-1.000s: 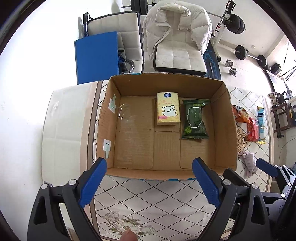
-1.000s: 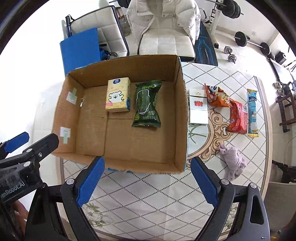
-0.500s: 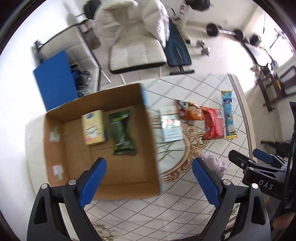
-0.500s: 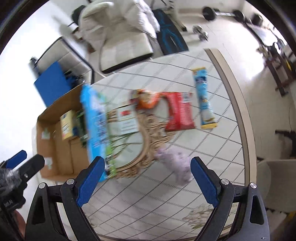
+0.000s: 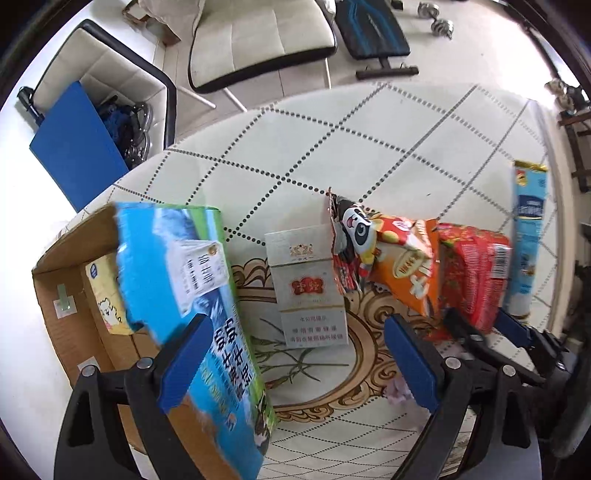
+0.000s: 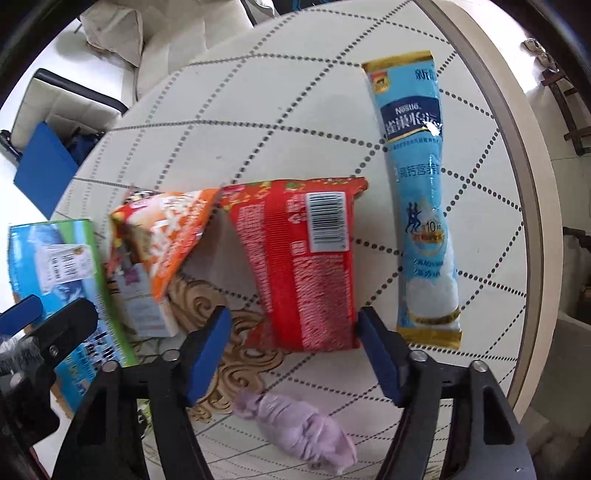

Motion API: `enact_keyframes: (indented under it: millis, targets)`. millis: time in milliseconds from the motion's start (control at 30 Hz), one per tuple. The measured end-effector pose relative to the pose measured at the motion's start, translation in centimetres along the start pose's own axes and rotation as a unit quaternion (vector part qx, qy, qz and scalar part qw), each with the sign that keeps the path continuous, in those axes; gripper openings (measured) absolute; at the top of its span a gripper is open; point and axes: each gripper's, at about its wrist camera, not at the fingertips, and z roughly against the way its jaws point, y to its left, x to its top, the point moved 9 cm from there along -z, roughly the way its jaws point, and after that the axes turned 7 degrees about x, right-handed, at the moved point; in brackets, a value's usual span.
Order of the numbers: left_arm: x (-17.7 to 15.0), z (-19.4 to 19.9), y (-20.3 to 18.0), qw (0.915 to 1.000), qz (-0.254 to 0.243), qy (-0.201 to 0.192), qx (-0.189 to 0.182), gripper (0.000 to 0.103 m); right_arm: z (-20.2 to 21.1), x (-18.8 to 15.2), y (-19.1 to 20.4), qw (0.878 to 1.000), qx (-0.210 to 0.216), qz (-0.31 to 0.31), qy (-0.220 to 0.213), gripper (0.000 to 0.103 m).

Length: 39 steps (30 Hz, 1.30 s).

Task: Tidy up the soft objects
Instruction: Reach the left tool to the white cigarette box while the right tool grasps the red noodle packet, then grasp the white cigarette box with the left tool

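A cardboard box (image 5: 74,339) with a blue printed side stands at the table's left; a yellow tissue pack (image 5: 105,295) lies inside. On the table lie a white carton (image 5: 306,291), an orange snack bag (image 5: 399,258), a red packet (image 6: 306,266), a long blue sachet (image 6: 421,206) and a purple cloth (image 6: 299,428). My left gripper (image 5: 295,365) is open above the white carton and the box's side. My right gripper (image 6: 295,354) is open, with its fingers either side of the red packet's near end, the purple cloth below it.
The round table's rim (image 6: 517,184) curves along the right. White chairs (image 5: 258,37), a blue panel (image 5: 74,155) and weights (image 5: 436,18) stand on the floor beyond the table.
Both grippers have swung right from over the box and come down toward the packets. The right gripper's fingers now flank the red packet. Both stay open.
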Motion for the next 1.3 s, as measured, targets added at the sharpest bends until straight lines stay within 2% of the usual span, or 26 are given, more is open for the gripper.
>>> enact_keyframes:
  millis: [133, 200, 333, 433, 567, 633, 700, 800, 900, 933, 967, 1000, 1100, 1300]
  targets:
    - [0.2, -2.4, -1.2, 0.9993, -0.019, 0.027, 0.015, 0.095, 0.0, -0.2, -1.0, 1.000, 0.009, 0.007, 0.012, 0.054]
    - [0.2, -3.7, -1.5, 0.9977, -0.034, 0.040, 0.042, 0.095, 0.1, -0.2, -1.4, 1.000, 0.011, 0.013, 0.016, 0.055]
    - [0.7, -5.0, -1.9, 0.9910, -0.063, 0.043, 0.110, 0.095, -0.2, -0.2, -1.4, 1.000, 0.012, 0.019, 0.020, 0.055]
    - [1.1, -5.3, -2.2, 0.9900, -0.063, 0.037, 0.121, 0.095, -0.5, -0.2, -1.0, 1.000, 0.007, 0.023, 0.019, 0.055]
    - [0.4, -5.7, -3.9, 0.9951, -0.054, 0.063, 0.054, 0.095, -0.5, -0.4, -1.0, 0.999, 0.007, 0.027, 0.019, 0.055]
    - [0.3, -6.0, -4.0, 0.9954, -0.050, 0.063, 0.051, 0.098, -0.7, -0.5, -1.0, 0.999, 0.008, 0.029, 0.022, 0.055]
    - [0.3, -6.3, -3.7, 0.9964, -0.029, 0.071, 0.036, 0.099, -0.7, -0.5, -1.2, 0.999, 0.012, 0.027, 0.024, 0.055]
    - [0.4, -6.5, -3.8, 0.9964, -0.026, 0.079, 0.016, 0.098, -0.9, -0.5, -1.5, 0.999, 0.013, 0.026, 0.025, 0.055]
    - [0.6, -6.6, -3.7, 0.9966, -0.013, 0.078, -0.022, 0.088, -1.0, -0.6, -1.3, 0.999, 0.007, 0.031, 0.027, 0.055]
    - [0.4, -6.6, -3.8, 0.9949, 0.002, 0.084, -0.055, 0.078, -1.1, -0.7, -1.1, 0.999, 0.010, 0.032, 0.030, 0.055]
    - [0.6, -6.4, -3.6, 0.9936, 0.007, 0.086, -0.073, 0.066, -1.1, -0.9, -1.0, 0.999, 0.014, 0.032, 0.032, 0.055]
    - [0.6, -6.2, -3.7, 0.9925, 0.009, 0.085, -0.088, 0.062, -1.1, -1.0, -0.9, 0.999, 0.014, 0.032, 0.033, 0.054]
    - [0.4, -6.0, -3.8, 0.9944, 0.011, 0.068, -0.080, 0.061, -1.1, -1.2, -0.8, 0.999, 0.011, 0.034, 0.028, 0.052]
    - [-2.5, -5.1, -5.2, 0.9959, 0.006, 0.046, -0.077, 0.059, -0.9, -2.9, -0.6, 0.999, 0.009, 0.044, 0.029, 0.049]
